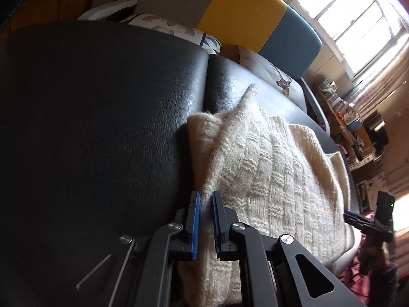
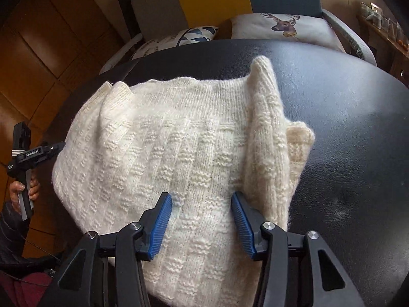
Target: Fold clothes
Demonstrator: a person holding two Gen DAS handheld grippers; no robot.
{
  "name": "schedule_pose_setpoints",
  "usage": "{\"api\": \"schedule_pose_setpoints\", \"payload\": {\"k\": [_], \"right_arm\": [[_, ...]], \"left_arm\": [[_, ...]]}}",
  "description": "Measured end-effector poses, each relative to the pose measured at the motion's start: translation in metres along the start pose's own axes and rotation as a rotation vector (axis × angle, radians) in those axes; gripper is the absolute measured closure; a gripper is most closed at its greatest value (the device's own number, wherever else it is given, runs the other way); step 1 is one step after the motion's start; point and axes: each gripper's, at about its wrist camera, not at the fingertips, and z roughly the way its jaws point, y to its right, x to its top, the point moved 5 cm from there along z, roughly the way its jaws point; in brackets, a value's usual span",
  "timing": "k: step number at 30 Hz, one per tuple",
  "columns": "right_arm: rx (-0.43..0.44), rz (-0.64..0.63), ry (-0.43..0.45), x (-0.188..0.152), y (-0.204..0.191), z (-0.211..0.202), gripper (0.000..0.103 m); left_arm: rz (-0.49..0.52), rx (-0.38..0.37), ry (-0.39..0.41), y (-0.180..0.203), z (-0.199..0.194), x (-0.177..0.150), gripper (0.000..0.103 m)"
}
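Observation:
A cream knitted sweater lies folded on a black leather surface. One fold stands up as a ridge along its edge. My left gripper is shut on the sweater's near edge, with fuzzy knit pinched between the blue pads. In the right wrist view the sweater fills the middle, and my right gripper hangs open over its near part, the fingers wide apart with knit below them. The left gripper shows at the sweater's left edge, held by a hand. The right gripper appears at the far right.
A deer-print cushion and a blue-patterned pillow sit beyond the leather surface. Yellow and blue panels stand behind them. Wooden cupboard doors are at left, a cluttered shelf below a bright window at right.

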Motion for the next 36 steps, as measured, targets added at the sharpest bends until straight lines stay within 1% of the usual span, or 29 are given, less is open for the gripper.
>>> {"api": "schedule_pose_setpoints", "payload": {"k": [2,3,4,5,6,7,9,11,14,16,18,20,21,22,23,24,25,26,27,31,32,33,34,35,36], "right_arm": [[0.041,-0.032,0.038,0.017,-0.014,-0.009,0.052],[0.061,-0.049,0.058,0.025,-0.021,-0.013,0.05],[0.07,-0.071,0.07,0.036,-0.029,-0.015,0.05],[0.061,-0.102,0.071,0.049,-0.039,-0.011,0.05],[0.047,-0.134,0.07,0.061,-0.048,-0.006,0.05],[0.027,-0.158,0.057,0.071,-0.053,0.003,0.05],[-0.009,-0.176,0.012,0.09,-0.058,0.025,0.05],[-0.033,-0.175,-0.027,0.094,-0.056,0.045,0.05],[-0.068,-0.174,-0.086,0.1,-0.054,0.074,0.05],[-0.093,-0.176,-0.12,0.102,-0.053,0.091,0.05],[-0.123,-0.187,-0.13,0.098,-0.052,0.097,0.049],[-0.152,-0.198,-0.14,0.094,-0.052,0.104,0.048],[-0.165,-0.208,-0.136,0.091,-0.053,0.105,0.051],[-0.174,-0.225,-0.117,0.089,-0.056,0.105,0.056],[-0.184,-0.241,-0.101,0.087,-0.058,0.104,0.075],[-0.195,-0.257,-0.091,0.085,-0.061,0.103,0.089],[-0.208,-0.269,-0.078,0.085,-0.063,0.1,0.091],[-0.224,-0.278,-0.062,0.087,-0.064,0.095,0.097],[-0.234,-0.278,-0.048,0.089,-0.064,0.093,0.098],[-0.244,-0.225,-0.016,0.093,-0.053,0.095,0.098],[-0.247,-0.212,-0.008,0.095,-0.05,0.095,0.098],[-0.249,-0.199,0.0,0.096,-0.047,0.096,0.098],[-0.252,-0.185,0.008,0.097,-0.044,0.096,0.098],[-0.254,-0.172,0.016,0.098,-0.041,0.097,0.097],[-0.257,-0.159,0.024,0.099,-0.039,0.097,0.096]], "left_arm": [[0.015,-0.022,0.055,0.007,-0.015,0.007,0.089],[0.029,-0.033,0.086,0.012,-0.023,0.011,0.089],[0.043,-0.043,0.117,0.017,-0.031,0.015,0.088],[0.082,-0.054,0.13,0.027,-0.034,0.02,0.083],[0.135,-0.066,0.131,0.041,-0.035,0.026,0.081],[0.193,-0.06,0.13,0.055,-0.032,0.031,0.079],[0.314,-0.015,0.093,0.081,-0.011,0.039,0.078],[0.39,0.03,0.047,0.095,0.014,0.043,0.078],[0.442,0.023,-0.01,0.105,0.041,0.048,0.078],[0.471,0.036,-0.038,0.11,0.055,0.05,0.078],[0.503,0.059,-0.081,0.113,0.072,0.051,0.078],[0.516,0.084,-0.122,0.113,0.086,0.05,0.078],[0.509,0.082,-0.115,0.112,0.087,0.05,0.078],[0.491,0.076,-0.09,0.112,0.084,0.051,0.078],[0.474,0.071,-0.064,0.111,0.081,0.052,0.082],[0.456,0.065,-0.039,0.111,0.078,0.054,0.09],[0.439,0.059,-0.013,0.11,0.075,0.055,0.098],[0.421,0.054,0.012,0.11,0.072,0.056,0.098],[0.403,0.048,0.037,0.11,0.069,0.057,0.098],[0.332,0.026,0.138,0.108,0.056,0.062,0.098],[0.327,0.048,0.152,0.107,0.058,0.063,0.098],[0.337,0.08,0.147,0.106,0.066,0.062,0.098],[0.352,0.107,0.112,0.105,0.078,0.06,0.097],[0.354,0.137,0.068,0.101,0.092,0.057,0.093],[0.346,0.141,0.05,0.099,0.097,0.056,0.093]]}}
